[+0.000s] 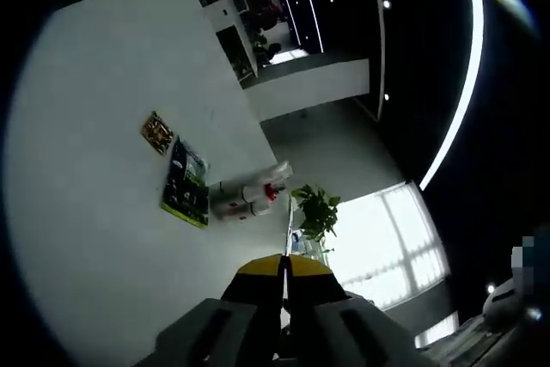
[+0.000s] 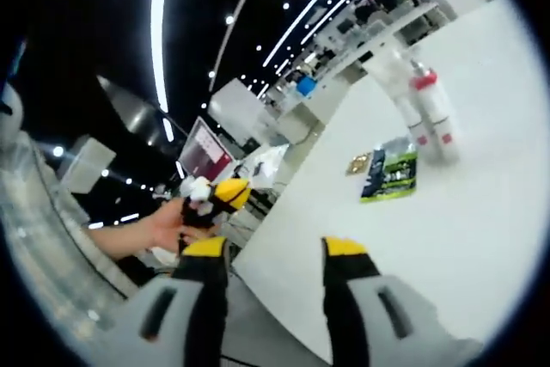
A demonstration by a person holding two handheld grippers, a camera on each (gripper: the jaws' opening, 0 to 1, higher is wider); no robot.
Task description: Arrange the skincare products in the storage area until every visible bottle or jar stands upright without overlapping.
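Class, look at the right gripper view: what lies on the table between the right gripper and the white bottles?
A green packet and a small brown sachet lie between the right gripper and the white bottles, otherwise bare table.

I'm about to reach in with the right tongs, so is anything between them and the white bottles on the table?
Yes: a green packet and a small brown packet lie flat on the white table before the bottles. The open right tongs hang at the table's near edge.
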